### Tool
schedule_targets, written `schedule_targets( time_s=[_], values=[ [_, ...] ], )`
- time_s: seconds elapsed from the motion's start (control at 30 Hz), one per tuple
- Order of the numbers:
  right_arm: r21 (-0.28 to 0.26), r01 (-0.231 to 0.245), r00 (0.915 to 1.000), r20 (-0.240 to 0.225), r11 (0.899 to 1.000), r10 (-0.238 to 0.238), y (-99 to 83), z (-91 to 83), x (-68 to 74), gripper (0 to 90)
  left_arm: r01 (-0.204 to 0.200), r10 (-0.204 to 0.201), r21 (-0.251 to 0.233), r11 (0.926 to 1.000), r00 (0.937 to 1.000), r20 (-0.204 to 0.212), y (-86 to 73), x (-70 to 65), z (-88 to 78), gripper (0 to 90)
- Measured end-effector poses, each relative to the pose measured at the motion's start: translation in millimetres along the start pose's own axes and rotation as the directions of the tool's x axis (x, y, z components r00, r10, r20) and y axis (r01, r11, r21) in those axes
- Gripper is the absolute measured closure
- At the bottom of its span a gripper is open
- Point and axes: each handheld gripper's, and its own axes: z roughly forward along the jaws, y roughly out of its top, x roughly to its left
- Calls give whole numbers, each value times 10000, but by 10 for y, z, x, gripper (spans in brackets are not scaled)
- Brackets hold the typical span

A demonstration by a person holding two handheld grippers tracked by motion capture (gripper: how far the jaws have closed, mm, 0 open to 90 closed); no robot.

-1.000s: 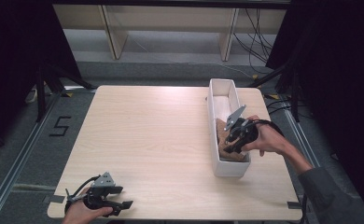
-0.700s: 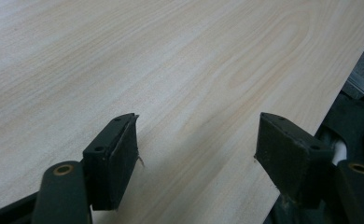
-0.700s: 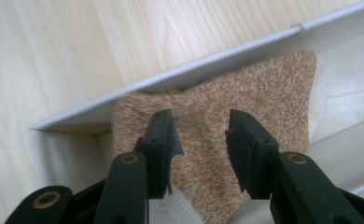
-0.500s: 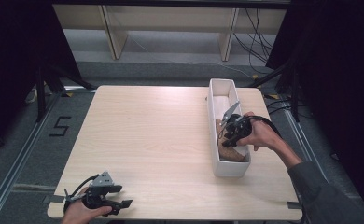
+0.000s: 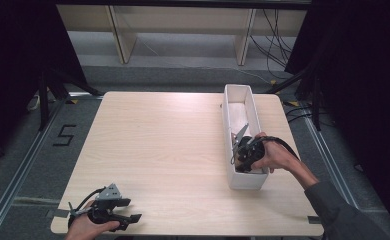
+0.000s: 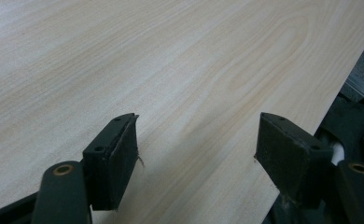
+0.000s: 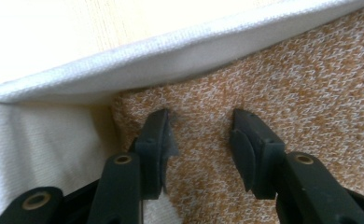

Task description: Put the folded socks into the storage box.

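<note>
- Your right gripper [image 5: 239, 159] is down inside the near end of the white bin [image 5: 249, 95], tips pressed into an orange-and-white knit cloth [image 7: 283, 84]
- In the right gripper view its jaws stand part-way open and have just been opening a little — the cloth lies between them and under their tips, but whether the pads pinch a fold I cannot tell
- That cloth sits in the bin's bottom, up against the white fabric wall [image 7: 180, 51] that runs across the top of the right gripper view; a corner of the bin shows at the left jaw
- Your right hand [image 5: 278, 156] reaches in over the bin's right rim, and the cable loops over its back
- The bin stands lengthwise along the right side of the table [image 5: 163, 135], near the edge; its far half shows a bare pale floor
- Your left gripper [image 5: 128, 217] rests low at the near left corner of the table, well apart from the bin
- Its jaws stand wide with nothing between them — just bare wood grain [image 6: 171, 70] in the left gripper view, the table edge close at the right
- Your left hand [image 5: 85, 227] grips it from the near edge
</note>
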Motion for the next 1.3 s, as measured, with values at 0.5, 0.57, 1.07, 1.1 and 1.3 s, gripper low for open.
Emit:
schedule_targets(
  time_s=[0.5, 0.57, 1.07, 1.1, 1.3],
  values=[
    [-2075, -1335, 9833, 940, 9691, 1556, -100, -443, -284, 486, 61, -63, -176, 9998, 9999, -111, 5, 7, -19, 283],
    [-2017, -1453, 9804, 1021, 9686, 1683, -116, -442, -309, 483, 18, -20, -170, 9999, 10000, -81, 4, 11, -24, 282],
    [-3126, -3179, 9234, 1121, 8951, 3671, -281, -689, -378, 348, 115, -128, -331, 9994, 9992, -383, -3, 55, -78, 279],
    [-3255, -3321, 9179, 1044, 8853, 3828, -314, -726, -368, 341, 146, -159, -325, 9994, 9991, -395, -1, 60, -82, 278],
    [-3731, -4114, 8730, 1009, 8316, 4772, -495, -861, -254, 297, 271, -301, -502, 9984, 9977, -605, 1, 102, -108, 275]
  ],
)
